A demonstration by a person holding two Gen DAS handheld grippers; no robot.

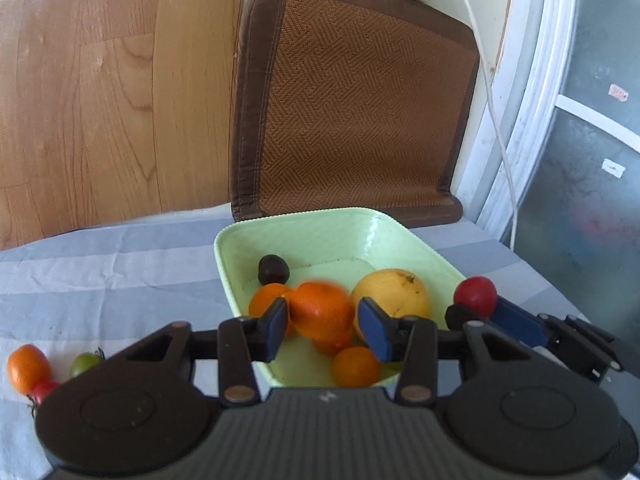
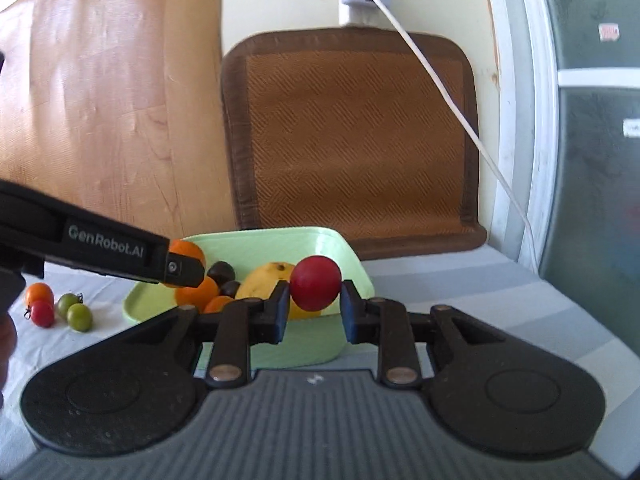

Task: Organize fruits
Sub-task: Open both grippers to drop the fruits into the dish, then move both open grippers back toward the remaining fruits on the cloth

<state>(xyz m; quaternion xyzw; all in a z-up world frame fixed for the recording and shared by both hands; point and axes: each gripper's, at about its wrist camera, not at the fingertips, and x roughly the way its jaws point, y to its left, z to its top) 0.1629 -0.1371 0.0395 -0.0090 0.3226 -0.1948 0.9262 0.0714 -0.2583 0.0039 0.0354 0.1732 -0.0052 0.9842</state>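
The left gripper [image 1: 323, 322] pinches an orange [image 1: 320, 310] over the tray [image 1: 304, 228], apparently to drop it among the citrus there; the right gripper [image 2: 313, 307] clamps a red tomato [image 2: 315, 288] near the tray's right rim, likely bound inside; smaller tomatoes [image 2: 60, 310] wait left of the tray.

A pale green tray [image 1: 304, 228] sits on the striped worktop; every place here is told from it. Inside lie a yellow citrus fruit [image 1: 394, 292], three oranges [image 1: 352, 366], and a dark round fruit [image 1: 273, 269] toward its far left wall. An orange [image 1: 320, 310] sits between the left claw's pads above its middle. A red tomato [image 2: 315, 288] is pinched in the right claw at its right rim. Left of it, on the cloth, lie small orange, red and green tomatoes [image 2: 79, 317].
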